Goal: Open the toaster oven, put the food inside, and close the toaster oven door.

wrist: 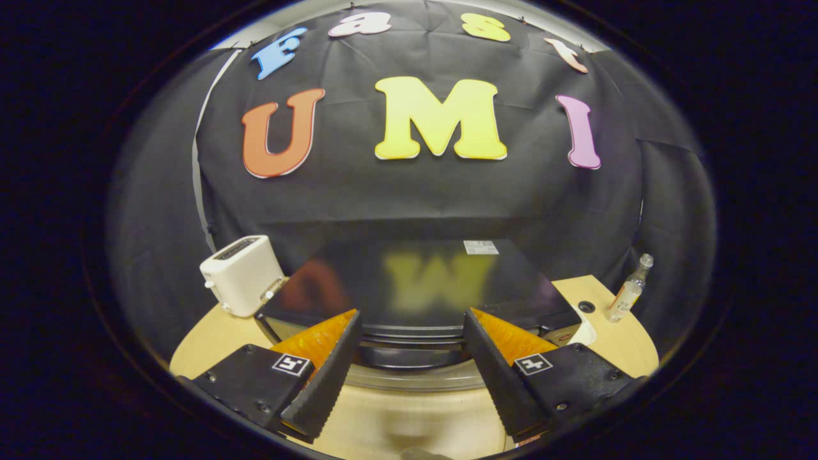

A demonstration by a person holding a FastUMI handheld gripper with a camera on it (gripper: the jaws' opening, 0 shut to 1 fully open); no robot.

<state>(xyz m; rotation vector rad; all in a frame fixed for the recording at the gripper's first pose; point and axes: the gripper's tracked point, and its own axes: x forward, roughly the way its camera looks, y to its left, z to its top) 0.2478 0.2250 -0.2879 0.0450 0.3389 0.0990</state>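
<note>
The black toaster oven [415, 281] stands on the wooden table [613, 348], seen from above and in front; its glossy top mirrors the wall. Along its front edge runs a dark handle with a silvery curved bar [415, 382] below it. I cannot tell from here whether the door is ajar. My gripper [412, 314] hovers over that front edge, open wide. The handle lies between the two black fingers [326, 377], which touch nothing.
A white pop-up toaster [241, 273] sits just left of the oven, near the table's back edge. A small clear bottle [629, 291] stands at the far right. A round hole [586, 306] and something white [586, 333] lie by the oven's right side.
</note>
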